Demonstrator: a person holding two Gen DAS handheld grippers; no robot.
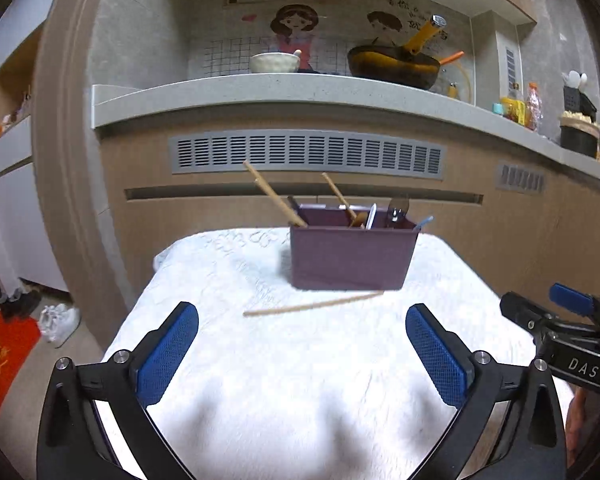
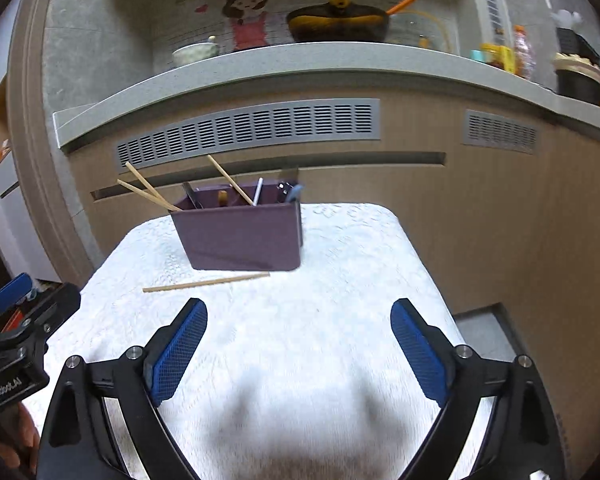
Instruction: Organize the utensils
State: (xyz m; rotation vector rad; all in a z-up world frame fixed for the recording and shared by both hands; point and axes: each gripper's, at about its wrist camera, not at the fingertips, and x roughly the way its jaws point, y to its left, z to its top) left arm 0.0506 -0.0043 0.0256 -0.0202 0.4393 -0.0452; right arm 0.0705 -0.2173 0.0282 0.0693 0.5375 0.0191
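A dark purple utensil holder (image 1: 350, 258) (image 2: 242, 236) stands on the white cloth-covered table (image 1: 300, 360) (image 2: 300, 340), toward its far side. Wooden chopsticks (image 1: 274, 196) (image 2: 148, 192), a spoon (image 1: 398, 208) and other utensils stick out of it. One loose chopstick (image 1: 312, 306) (image 2: 206, 282) lies flat on the cloth just in front of the holder. My left gripper (image 1: 302, 316) hovers over the near half of the table, open, nothing between its blue pads (image 1: 168, 354). My right gripper (image 2: 299, 312) is also open and empty. Each gripper shows at the other view's edge.
Behind the table runs a wood-fronted kitchen counter (image 1: 300, 92) with grey vent grilles (image 1: 308, 156). On it stand a white bowl (image 1: 274, 62), a dark pan with a yellow handle (image 1: 394, 64), and bottles and jars (image 1: 532, 106) at the right. Shoes (image 1: 60, 320) and a red mat (image 1: 0, 360) lie on the floor left.
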